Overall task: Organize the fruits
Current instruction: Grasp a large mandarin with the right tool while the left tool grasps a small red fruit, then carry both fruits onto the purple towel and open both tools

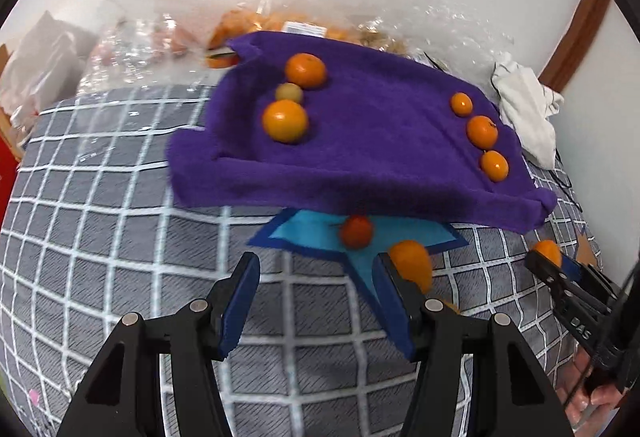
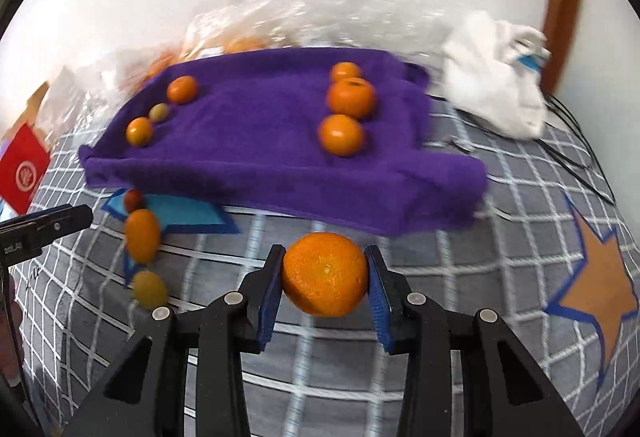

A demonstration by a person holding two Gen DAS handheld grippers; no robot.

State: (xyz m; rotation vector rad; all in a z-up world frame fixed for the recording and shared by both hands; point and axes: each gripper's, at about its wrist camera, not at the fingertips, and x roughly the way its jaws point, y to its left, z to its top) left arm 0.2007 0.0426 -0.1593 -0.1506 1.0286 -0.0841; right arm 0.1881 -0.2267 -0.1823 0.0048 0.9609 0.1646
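Right gripper (image 2: 325, 279): we hold a large orange (image 2: 325, 274), both blue pads pressed on its sides, above the grey checked bedspread (image 2: 360, 365); left gripper (image 1: 316, 273): jaws parted, nothing between them, an oval orange fruit (image 1: 412, 264) just beyond its right finger; purple towel (image 2: 256, 157) at twelve o'clock of the held orange: three fruits in a row near its left edge, three in a row toward its right; small red fruit (image 1: 357, 231) on a blue star patch (image 1: 308, 233) at the towel's near edge; blurred clear bags (image 1: 304, 17) behind, apparently holding more oranges; white cloth (image 2: 496, 89) at two o'clock.
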